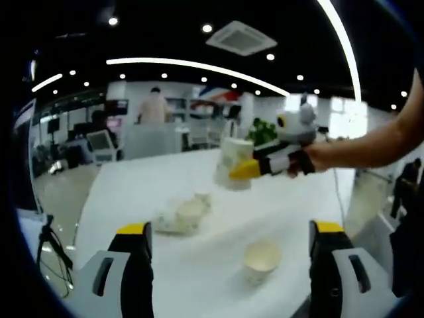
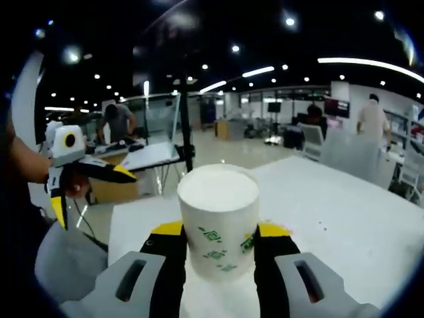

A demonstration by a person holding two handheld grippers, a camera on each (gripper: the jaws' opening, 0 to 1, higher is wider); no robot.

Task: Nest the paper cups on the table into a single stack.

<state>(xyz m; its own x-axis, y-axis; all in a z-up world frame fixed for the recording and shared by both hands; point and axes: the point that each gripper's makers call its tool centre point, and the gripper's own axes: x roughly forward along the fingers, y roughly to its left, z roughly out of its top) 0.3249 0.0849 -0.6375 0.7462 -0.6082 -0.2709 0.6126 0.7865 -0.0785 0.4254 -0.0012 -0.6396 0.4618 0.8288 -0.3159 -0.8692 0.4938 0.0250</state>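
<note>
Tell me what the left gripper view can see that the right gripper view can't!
Left gripper view: a single paper cup standing on the table and a cluster of cups lying farther back, with the left tongs open.

Right gripper view: the top rim and green print of the held cup up close, squeezed by the right tongs.

Both: that held cup, the white table, and the other tongs coming in from the side.

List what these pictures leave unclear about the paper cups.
- Left gripper view: the pale heap of paper cups on the white table is blurred; their count is unreadable.
- Right gripper view: the right gripper hides the base of the white paper cup with green print.
</note>
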